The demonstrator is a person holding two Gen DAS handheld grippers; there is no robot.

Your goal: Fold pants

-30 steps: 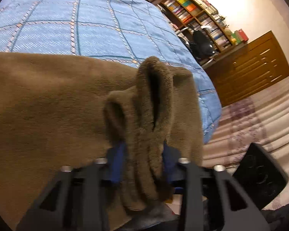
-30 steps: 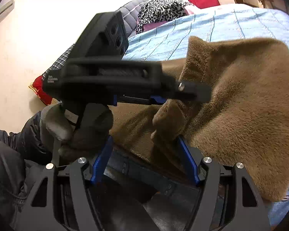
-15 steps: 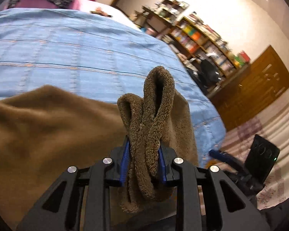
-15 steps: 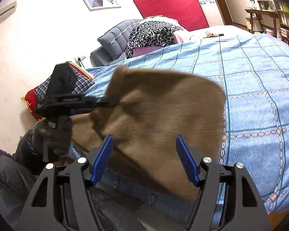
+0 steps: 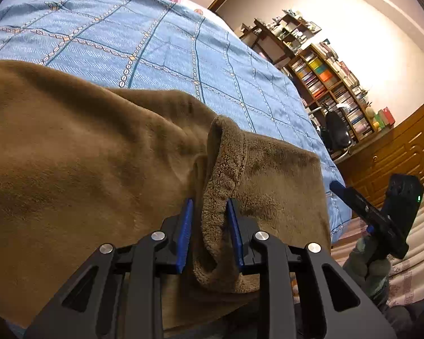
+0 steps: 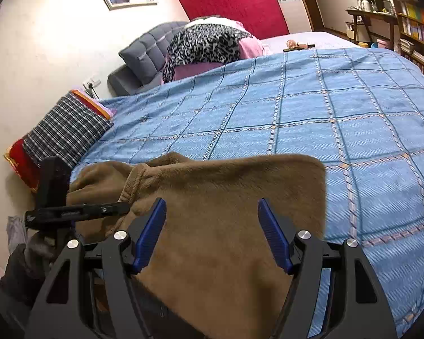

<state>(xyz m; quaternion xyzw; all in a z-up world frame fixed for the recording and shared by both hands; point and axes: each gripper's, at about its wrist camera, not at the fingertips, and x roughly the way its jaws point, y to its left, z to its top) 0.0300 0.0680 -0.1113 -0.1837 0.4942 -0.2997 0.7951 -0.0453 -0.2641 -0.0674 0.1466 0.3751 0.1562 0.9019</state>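
— Pants (image 5: 79,152), where are they?

— Brown fleece, spread at the near edge of the bed (image 5: 161,45), on the blue checked cover; some hangs over the edge.

— Left gripper (image 5: 209,212)?

— Nearly closed on a bunched ridge of the fleece; the fabric stands up between its blue pads (image 5: 185,226). Whether they press it tight, I cannot tell.

— And the right gripper (image 6: 212,220)?

— Wide open above the flat part of the pants, holding nothing. In the left view it shows off to the right, beyond the bed's corner.

— Anything else?

— Bookshelf (image 5: 325,84) and pillows (image 6: 67,130).
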